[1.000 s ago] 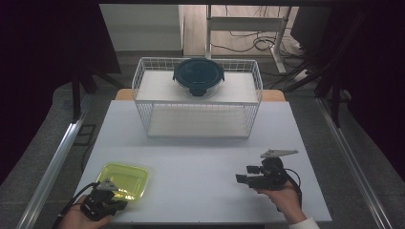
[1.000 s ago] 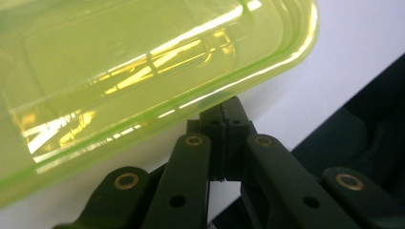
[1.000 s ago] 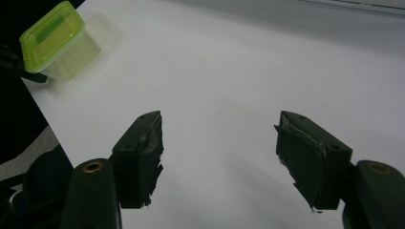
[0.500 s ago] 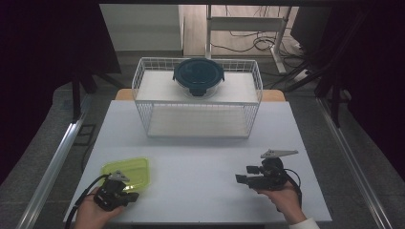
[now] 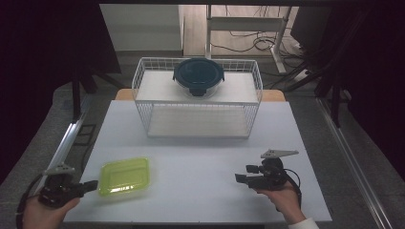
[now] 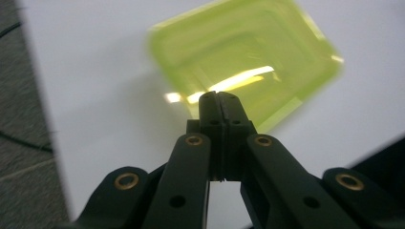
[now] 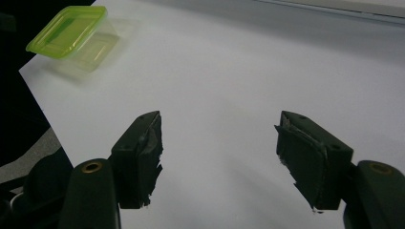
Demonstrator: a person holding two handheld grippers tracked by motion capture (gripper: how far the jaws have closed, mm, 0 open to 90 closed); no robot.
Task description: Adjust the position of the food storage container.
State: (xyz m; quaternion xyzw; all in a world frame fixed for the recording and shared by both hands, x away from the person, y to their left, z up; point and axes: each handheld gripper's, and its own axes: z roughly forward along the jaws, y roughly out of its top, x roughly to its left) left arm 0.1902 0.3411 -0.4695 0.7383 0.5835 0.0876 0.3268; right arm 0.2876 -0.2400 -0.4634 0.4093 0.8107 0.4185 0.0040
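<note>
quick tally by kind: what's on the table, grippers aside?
Green plastic container: 1
Wire basket: 1
Round bowl with dark lid, sitting in the basket: 1
Total: 3

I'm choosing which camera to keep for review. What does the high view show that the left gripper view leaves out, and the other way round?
High view: the wire basket with the dark-lidded bowl on its upper shelf, and the right gripper, jaws open. Left gripper view: the left gripper up close, jaws shut, nothing between them. Both: the green container on the white table.
</note>
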